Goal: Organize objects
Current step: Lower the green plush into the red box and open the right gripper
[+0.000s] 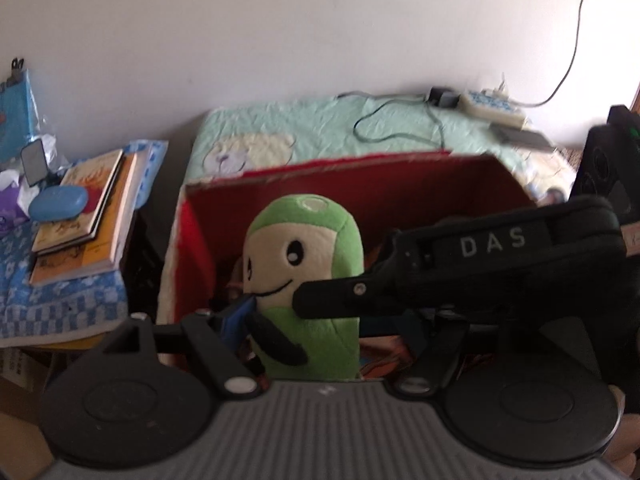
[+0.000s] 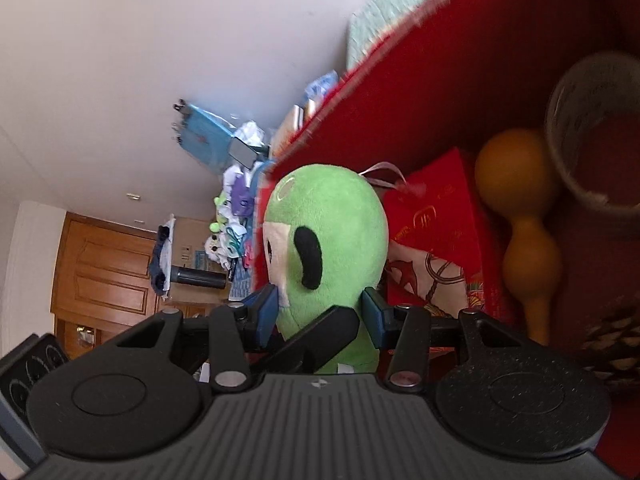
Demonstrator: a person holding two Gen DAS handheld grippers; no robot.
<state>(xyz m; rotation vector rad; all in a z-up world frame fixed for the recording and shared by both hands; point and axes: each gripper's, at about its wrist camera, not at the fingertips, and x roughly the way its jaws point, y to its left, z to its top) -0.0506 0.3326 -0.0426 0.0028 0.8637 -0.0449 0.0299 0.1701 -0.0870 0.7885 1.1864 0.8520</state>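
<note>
A green plush toy with a cream face and black arms is held upright over an open red cardboard box. The right gripper clamps it from both sides, blue pads pressing into its lower body. The left gripper also reaches the toy: one blue pad touches its side, but the other finger is hidden behind the right gripper, so its grip cannot be told. Inside the box lie a tan gourd, a red gift bag and a tape roll. Books are stacked on a side table beside the box.
</note>
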